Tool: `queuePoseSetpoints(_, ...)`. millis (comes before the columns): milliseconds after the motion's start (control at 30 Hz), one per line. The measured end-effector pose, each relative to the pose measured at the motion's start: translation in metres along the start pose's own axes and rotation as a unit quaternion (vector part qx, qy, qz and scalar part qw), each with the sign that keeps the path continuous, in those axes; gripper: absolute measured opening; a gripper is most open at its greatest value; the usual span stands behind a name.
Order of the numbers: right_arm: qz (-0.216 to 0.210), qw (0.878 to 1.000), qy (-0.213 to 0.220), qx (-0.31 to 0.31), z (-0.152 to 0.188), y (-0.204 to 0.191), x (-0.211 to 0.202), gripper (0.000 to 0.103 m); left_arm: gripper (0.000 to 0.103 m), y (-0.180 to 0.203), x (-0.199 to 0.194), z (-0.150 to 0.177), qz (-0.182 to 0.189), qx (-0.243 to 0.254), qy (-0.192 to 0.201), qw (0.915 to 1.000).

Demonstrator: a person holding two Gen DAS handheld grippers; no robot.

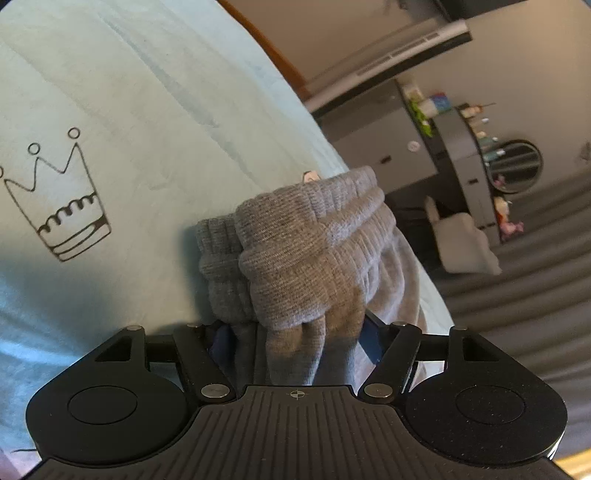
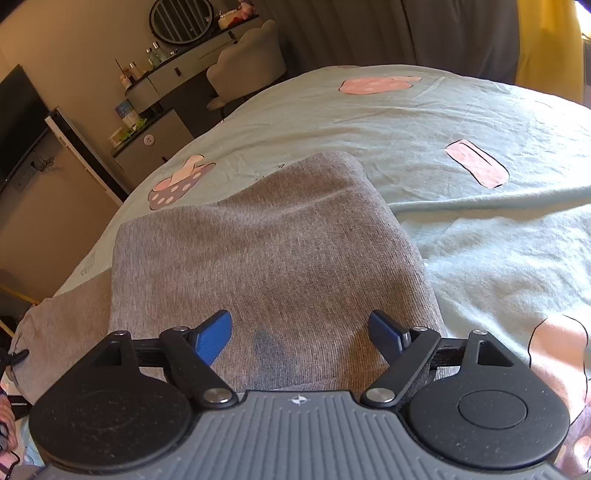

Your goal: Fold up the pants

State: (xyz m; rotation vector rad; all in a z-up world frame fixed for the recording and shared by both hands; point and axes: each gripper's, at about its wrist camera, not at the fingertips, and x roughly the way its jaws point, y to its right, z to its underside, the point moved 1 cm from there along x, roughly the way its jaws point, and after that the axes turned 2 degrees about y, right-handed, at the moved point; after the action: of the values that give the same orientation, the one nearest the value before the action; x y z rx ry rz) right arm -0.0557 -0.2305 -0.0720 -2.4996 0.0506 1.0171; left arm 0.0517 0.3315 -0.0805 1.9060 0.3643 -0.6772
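Observation:
The grey pants [image 1: 303, 236] lie on a pale green bed sheet [image 1: 147, 92]. In the left wrist view their two ribbed cuffs are bunched in a heap straight ahead. Fabric runs back between the blue pads [image 1: 373, 339] of my left gripper [image 1: 297, 339], which stands open; I see no pinch in the cloth. In the right wrist view a broad, flat, folded part of the pants [image 2: 266, 240] stretches ahead. My right gripper [image 2: 299, 339] is wide open just over it, with the cloth lying smooth under the gap and its pads [image 2: 214, 339] apart from each other.
The sheet [image 2: 480, 258] carries printed pictures: a crown [image 1: 55, 206], a mushroom [image 2: 177, 184], pink shapes [image 2: 476, 162]. Past the bed's edge stand a dressing table with a round mirror [image 2: 181, 18], a padded chair [image 2: 247, 62] and grey curtains [image 2: 369, 29].

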Motion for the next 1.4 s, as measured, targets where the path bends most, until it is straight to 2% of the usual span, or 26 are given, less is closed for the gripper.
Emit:
queuePoseSetpoints(33, 0.001, 1.000, 0.000, -0.002, 0.000, -0.001, 0.000, 0.082, 0.054, 0.004, -0.001, 0.000, -0.007, 0.010, 0.000, 0.9999)
queuePoseSetpoints(67, 0.002, 1.000, 0.001, -0.002, 0.000, -0.002, -0.001, 0.082, 0.045, 0.009, -0.003, 0.001, -0.013, 0.026, -0.002, 0.9996)
queuePoseSetpoints(133, 0.002, 1.000, 0.003, 0.000, 0.000, -0.001, -0.002, 0.082, 0.034, 0.023, -0.011, 0.002, -0.016, 0.067, 0.001, 0.9976)
queuePoseSetpoints(233, -0.001, 1.000, 0.007, 0.004, 0.000, 0.000, -0.004, 0.082, 0.030, 0.055, -0.028, 0.007, -0.014, 0.149, 0.013, 0.9887)
queuePoseSetpoints(333, -0.004, 1.000, 0.011, 0.010, 0.000, 0.002, -0.005, 0.082, 0.028, 0.102, -0.047, 0.020, -0.003, 0.244, 0.031, 0.9692)
queuePoseSetpoints(433, -0.006, 1.000, 0.017, 0.013, 0.000, 0.004, -0.008, 0.082, 0.028, 0.147, -0.059, 0.043, 0.015, 0.324, 0.041, 0.9452)
queuePoseSetpoints(567, -0.012, 0.999, 0.027, 0.022, 0.000, 0.008, -0.014, 0.082, 0.027, 0.210, -0.069, 0.095, 0.042, 0.434, 0.037, 0.8994)
queuePoseSetpoints(600, -0.013, 0.999, 0.029, 0.027, -0.001, 0.010, -0.015, 0.082, 0.027, 0.225, -0.071, 0.113, 0.051, 0.461, 0.032, 0.8851)
queuePoseSetpoints(700, -0.020, 0.998, 0.036, 0.038, -0.001, 0.014, -0.018, 0.082, 0.027, 0.259, -0.067, 0.168, 0.080, 0.518, 0.004, 0.8517)
queuePoseSetpoints(800, -0.027, 0.998, 0.046, 0.038, -0.002, 0.015, -0.022, 0.082, 0.027, 0.275, -0.060, 0.228, 0.104, 0.560, -0.031, 0.8212)
queuePoseSetpoints(867, -0.030, 0.998, 0.049, 0.032, -0.002, 0.013, -0.024, 0.082, 0.029, 0.276, -0.048, 0.269, 0.098, 0.587, -0.053, 0.8017)
queuePoseSetpoints(933, -0.034, 0.998, 0.049, 0.027, -0.002, 0.011, -0.025, 0.082, 0.032, 0.269, -0.034, 0.302, 0.083, 0.604, -0.078, 0.7888)
queuePoseSetpoints(967, -0.037, 0.998, 0.049, 0.025, -0.002, 0.010, -0.025, 0.082, 0.038, 0.262, -0.027, 0.312, 0.072, 0.608, -0.089, 0.7860)
queuePoseSetpoints(1033, -0.042, 0.998, 0.051, 0.024, -0.001, 0.008, -0.027, 0.082, 0.044, 0.250, -0.017, 0.326, 0.045, 0.607, -0.115, 0.7851)
queuePoseSetpoints(1100, -0.049, 0.997, 0.051, 0.027, -0.001, 0.008, -0.028, 0.082, 0.055, 0.242, -0.017, 0.328, 0.041, 0.594, -0.141, 0.7906)
queuePoseSetpoints(1133, -0.051, 0.997, 0.051, 0.028, -0.001, 0.008, -0.028, 0.082, 0.069, 0.240, -0.022, 0.325, 0.049, 0.582, -0.152, 0.7970)
queuePoseSetpoints(1167, -0.052, 0.997, 0.050, 0.027, -0.001, 0.007, -0.028, 0.082, 0.084, 0.237, -0.028, 0.318, 0.062, 0.563, -0.164, 0.8077)
queuePoseSetpoints(1200, -0.052, 0.997, 0.049, 0.027, -0.001, 0.006, -0.027, 0.082, 0.091, 0.232, -0.036, 0.308, 0.079, 0.537, -0.172, 0.8218)
queuePoseSetpoints(1233, -0.053, 0.997, 0.048, 0.028, -0.001, 0.005, -0.026, 0.082, 0.096, 0.227, -0.044, 0.297, 0.095, 0.505, -0.176, 0.8396)
queuePoseSetpoints(1267, -0.057, 0.997, 0.045, 0.031, -0.001, 0.003, -0.025, 0.082, 0.096, 0.223, -0.052, 0.285, 0.106, 0.479, -0.175, 0.8534)
queuePoseSetpoints(1333, -0.068, 0.996, 0.037, 0.034, 0.000, -0.002, -0.022, 0.082, 0.096, 0.216, -0.060, 0.263, 0.105, 0.452, -0.162, 0.8707)
queuePoseSetpoints(1400, -0.081, 0.996, 0.030, 0.033, -0.001, -0.009, -0.019, 0.082, 0.097, 0.203, -0.065, 0.236, 0.070, 0.431, -0.113, 0.8924)
